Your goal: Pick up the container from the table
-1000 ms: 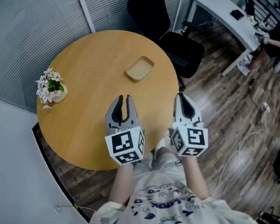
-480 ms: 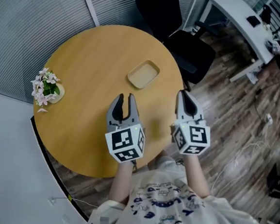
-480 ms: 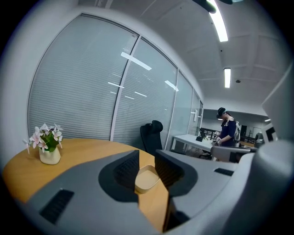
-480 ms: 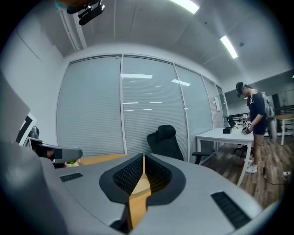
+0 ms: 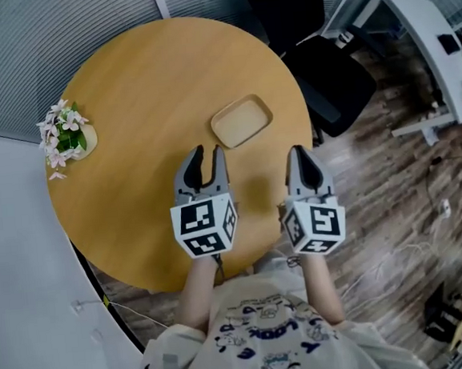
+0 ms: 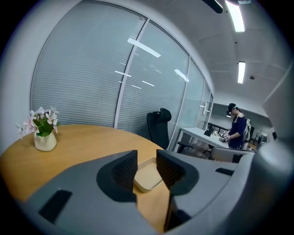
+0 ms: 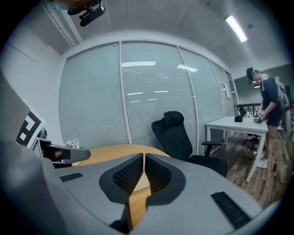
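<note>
Left gripper [image 5: 204, 151], head view: I have it low in the centre of the frame, over the tabletop [image 5: 142, 91]. Its jaws are spread and opening, with nothing between them.
Right gripper [image 5: 299, 151], head view: right of centre, by the tabletop's right edge. Its jaws are pressed together and empty.
Container [image 5: 241, 121], head view: a shallow tan tray lying flat, just above both grippers in the frame. It is near the left gripper's tips but apart from them.
Flowers [image 5: 64, 136], head view: a small pot at the tabletop's left edge, well apart from the container.
Left gripper view: the jaws stand apart at lower centre. Through the gap I see the container on the tabletop beyond, untouched. The flowers are at left.
Right gripper view: the jaws meet at lower centre. A black chair [image 7: 177, 133] sits right of centre, and a person [image 7: 270, 108] stands at far right.
</note>
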`<control>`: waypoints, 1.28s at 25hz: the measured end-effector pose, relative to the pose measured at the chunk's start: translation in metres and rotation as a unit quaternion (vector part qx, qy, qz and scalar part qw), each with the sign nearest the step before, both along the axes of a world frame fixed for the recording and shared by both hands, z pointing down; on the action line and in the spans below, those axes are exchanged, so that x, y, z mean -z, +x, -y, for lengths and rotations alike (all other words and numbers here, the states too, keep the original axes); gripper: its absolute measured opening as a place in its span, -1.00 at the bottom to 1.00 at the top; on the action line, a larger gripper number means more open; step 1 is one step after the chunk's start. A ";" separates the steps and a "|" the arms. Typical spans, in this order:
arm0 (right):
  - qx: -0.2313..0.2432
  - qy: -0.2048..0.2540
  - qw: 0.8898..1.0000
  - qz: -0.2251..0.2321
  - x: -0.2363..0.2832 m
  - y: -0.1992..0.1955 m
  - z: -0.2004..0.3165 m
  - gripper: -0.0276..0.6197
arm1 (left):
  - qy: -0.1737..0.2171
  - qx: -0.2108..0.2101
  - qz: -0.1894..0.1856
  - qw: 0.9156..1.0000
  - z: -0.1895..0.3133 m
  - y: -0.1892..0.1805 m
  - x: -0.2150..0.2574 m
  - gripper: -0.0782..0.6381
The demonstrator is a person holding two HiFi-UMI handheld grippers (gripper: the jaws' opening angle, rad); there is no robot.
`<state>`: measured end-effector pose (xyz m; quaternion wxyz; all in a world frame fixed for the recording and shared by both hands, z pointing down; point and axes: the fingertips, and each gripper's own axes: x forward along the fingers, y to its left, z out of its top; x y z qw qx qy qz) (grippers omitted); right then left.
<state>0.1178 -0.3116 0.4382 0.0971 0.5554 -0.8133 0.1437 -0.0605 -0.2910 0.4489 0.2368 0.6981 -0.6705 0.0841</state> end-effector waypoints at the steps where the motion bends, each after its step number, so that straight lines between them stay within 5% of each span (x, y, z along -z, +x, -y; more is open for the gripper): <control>1: 0.005 -0.005 1.000 -0.001 -0.005 -0.001 0.005 -0.87 | -0.007 0.003 -0.002 1.000 0.004 0.000 -0.006 -0.48; 32: 0.061 -0.117 0.991 -0.023 -0.124 -0.013 0.069 -0.87 | -0.166 0.061 -0.049 0.983 0.063 -0.006 -0.167 -0.47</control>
